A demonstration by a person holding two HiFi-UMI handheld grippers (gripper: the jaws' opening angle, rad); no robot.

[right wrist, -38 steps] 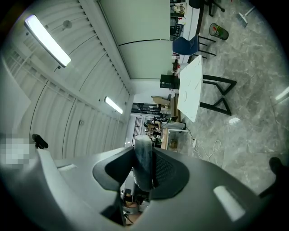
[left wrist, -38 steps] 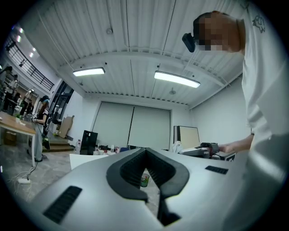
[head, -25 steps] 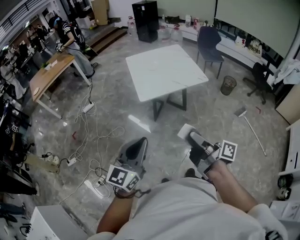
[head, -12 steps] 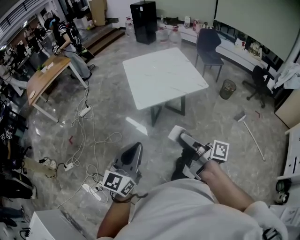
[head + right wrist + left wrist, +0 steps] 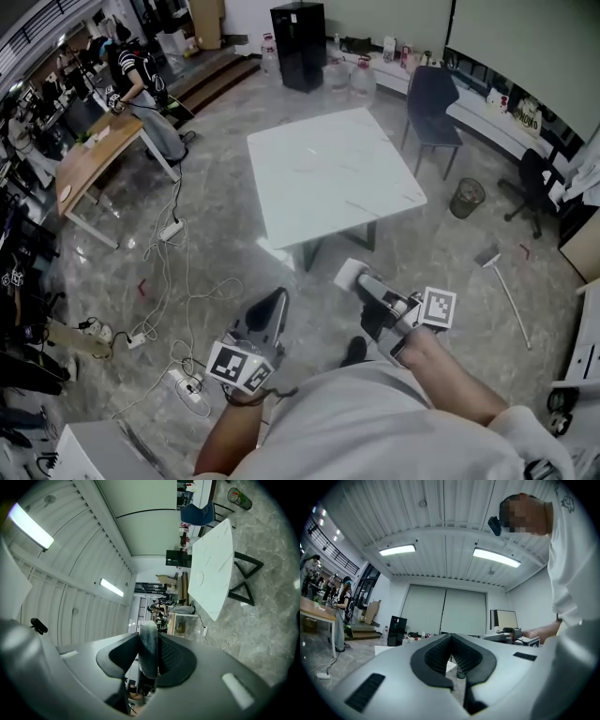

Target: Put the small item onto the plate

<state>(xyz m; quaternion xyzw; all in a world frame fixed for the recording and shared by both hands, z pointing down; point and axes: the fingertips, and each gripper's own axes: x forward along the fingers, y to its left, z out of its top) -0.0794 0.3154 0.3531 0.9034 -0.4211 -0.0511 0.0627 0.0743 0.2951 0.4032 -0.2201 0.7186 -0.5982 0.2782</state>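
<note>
Seen steeply from above, a person stands on a grey marble floor (image 5: 441, 253) with a gripper held out level in each hand. A white table (image 5: 328, 178) stands just ahead of them.

The left gripper (image 5: 277, 298) is at lower left. Its jaws are pressed together to a point, with nothing between them.

The right gripper (image 5: 366, 284) is at lower right, pinching a white item (image 5: 349, 273). The item is flat and roughly square. In the right gripper view it shows edge-on, a pale slab clamped between the dark pads (image 5: 171, 656). It may be a plate, but the view is too poor to be sure. It hangs over the floor, near the table's closest corner and short of the tabletop.

White cables (image 5: 183, 272) trail across the floor at left. A dark chair (image 5: 431, 103) and a bin (image 5: 466, 197) stand beyond the table at right. Another person (image 5: 136, 70) stands at a wooden desk (image 5: 89, 164) at far left.
</note>
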